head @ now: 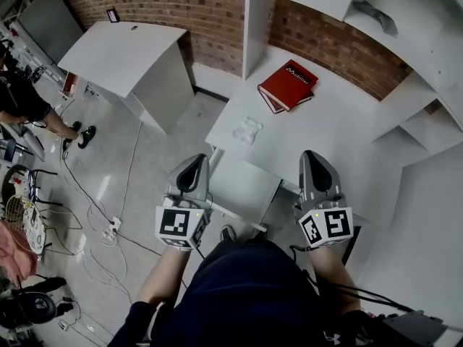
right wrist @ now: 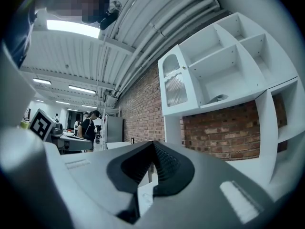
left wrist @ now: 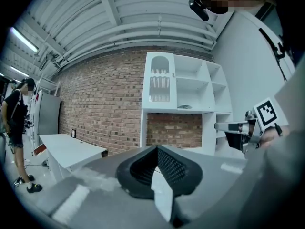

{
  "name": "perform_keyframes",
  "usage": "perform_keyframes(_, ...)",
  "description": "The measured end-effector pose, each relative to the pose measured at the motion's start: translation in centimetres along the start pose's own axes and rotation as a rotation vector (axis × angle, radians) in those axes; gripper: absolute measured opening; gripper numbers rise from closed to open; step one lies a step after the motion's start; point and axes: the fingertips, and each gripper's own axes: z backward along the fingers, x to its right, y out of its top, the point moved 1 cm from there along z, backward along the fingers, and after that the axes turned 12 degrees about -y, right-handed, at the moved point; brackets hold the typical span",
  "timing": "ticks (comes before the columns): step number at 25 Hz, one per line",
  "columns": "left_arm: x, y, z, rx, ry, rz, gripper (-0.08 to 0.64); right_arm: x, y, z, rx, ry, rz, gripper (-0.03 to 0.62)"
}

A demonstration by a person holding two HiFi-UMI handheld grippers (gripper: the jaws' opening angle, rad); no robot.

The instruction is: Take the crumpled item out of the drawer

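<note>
A crumpled white item (head: pixel 247 130) lies on the white desk (head: pixel 340 132), near its left front corner. Below the desk's front edge is a white drawer unit (head: pixel 242 185); I cannot tell whether a drawer stands open. My left gripper (head: pixel 194 159) (left wrist: pixel 157 148) is held upright in front of the body, short of the desk, jaws shut with nothing between them. My right gripper (head: pixel 312 155) (right wrist: pixel 153 143) is beside it at the same height, also shut and empty. In the left gripper view the right gripper (left wrist: pixel 218 126) shows at the right edge.
A red book (head: pixel 288 84) lies further back on the desk. White shelving (head: pixel 405 42) rises over it against a brick wall, with a grey thing (head: pixel 376 16) on one shelf. A second white table (head: pixel 126 53) stands left. Cables (head: pixel 108 230) trail on the floor; a person (head: pixel 29 107) stands far left.
</note>
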Motion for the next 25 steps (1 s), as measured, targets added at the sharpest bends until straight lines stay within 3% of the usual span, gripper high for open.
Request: perform_keyframes(25,-0.07,-0.34,-0.86,-0.025,0.003,0.028,0.003,-0.03,-0.57,-0.64,-0.019,0.031,0.005,0.002)
